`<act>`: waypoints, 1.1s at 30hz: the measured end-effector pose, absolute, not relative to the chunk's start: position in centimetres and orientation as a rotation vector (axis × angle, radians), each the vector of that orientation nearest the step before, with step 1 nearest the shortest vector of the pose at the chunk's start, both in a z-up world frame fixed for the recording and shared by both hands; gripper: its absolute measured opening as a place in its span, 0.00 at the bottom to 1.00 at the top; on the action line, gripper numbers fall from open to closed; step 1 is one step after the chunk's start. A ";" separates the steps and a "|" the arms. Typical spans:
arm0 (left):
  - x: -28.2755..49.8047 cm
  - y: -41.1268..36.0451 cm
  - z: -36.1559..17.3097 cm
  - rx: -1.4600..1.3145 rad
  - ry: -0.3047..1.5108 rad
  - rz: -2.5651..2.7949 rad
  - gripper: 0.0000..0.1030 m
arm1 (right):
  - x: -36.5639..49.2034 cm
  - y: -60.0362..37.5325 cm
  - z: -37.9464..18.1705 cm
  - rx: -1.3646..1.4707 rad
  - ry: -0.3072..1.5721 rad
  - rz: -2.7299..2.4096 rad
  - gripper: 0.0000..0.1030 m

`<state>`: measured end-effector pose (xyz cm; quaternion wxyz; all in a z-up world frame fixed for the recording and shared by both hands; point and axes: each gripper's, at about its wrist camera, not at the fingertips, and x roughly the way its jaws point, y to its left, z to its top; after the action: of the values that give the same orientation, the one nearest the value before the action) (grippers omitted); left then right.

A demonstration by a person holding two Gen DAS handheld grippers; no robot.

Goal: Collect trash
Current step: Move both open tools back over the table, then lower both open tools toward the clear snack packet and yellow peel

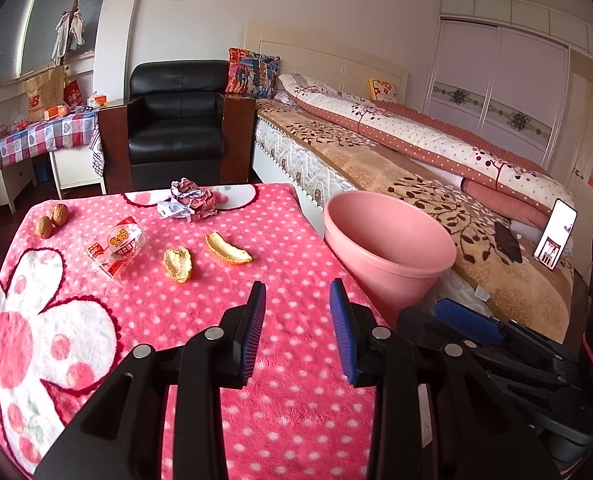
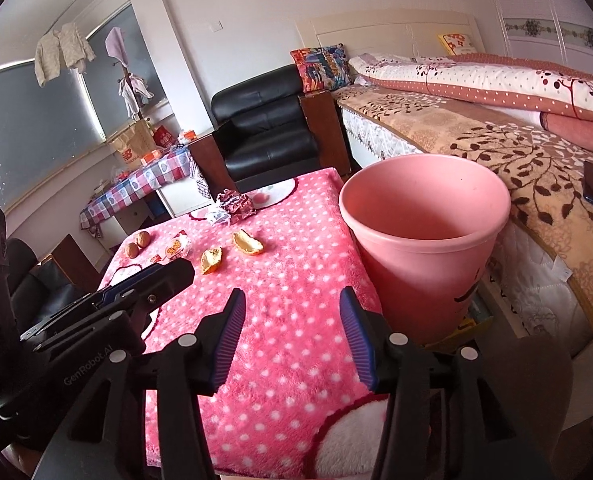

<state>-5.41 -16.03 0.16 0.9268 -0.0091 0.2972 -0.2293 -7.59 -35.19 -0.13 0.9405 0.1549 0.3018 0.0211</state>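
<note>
Looking over the pink blanket (image 1: 296, 392), we hold the left gripper (image 1: 298, 292) and right gripper (image 2: 292, 300) with jaws apart and nothing between them. Two peels (image 1: 178, 265) (image 1: 227, 249), a wrapper (image 1: 116, 250), crumpled paper (image 1: 190, 202) and two walnuts (image 1: 52, 220) lie well ahead. Our pink bin (image 2: 424, 240) stands just beside the blanket's right edge, against the bed (image 2: 476, 136).
</note>
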 end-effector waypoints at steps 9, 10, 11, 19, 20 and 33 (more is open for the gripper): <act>-6.5 -14.2 0.6 -0.042 0.606 -0.447 0.33 | -8.4 -33.9 0.5 0.299 0.620 0.051 0.52; -6.6 -14.0 0.6 -0.048 0.607 -0.449 0.33 | -8.5 -33.7 0.6 0.290 0.626 0.041 0.54; -6.7 -13.8 0.7 -0.056 0.607 -0.452 0.33 | -8.5 -33.5 0.6 0.286 0.628 0.037 0.55; -6.7 -12.5 1.6 -0.087 0.569 -0.441 0.33 | -9.5 -32.1 2.1 0.248 0.554 0.040 0.62; -6.6 -12.4 1.6 -0.092 0.570 -0.438 0.32 | -9.5 -32.0 2.1 0.245 0.552 0.046 0.64; -3.9 -14.1 -0.3 -0.121 0.654 -0.491 0.32 | -8.6 -33.2 1.1 0.246 0.595 0.017 0.65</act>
<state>-3.90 -14.08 -0.29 0.9157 -0.0587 0.3179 -0.2386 -8.59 -33.17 1.08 0.9486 0.1211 0.2923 0.0081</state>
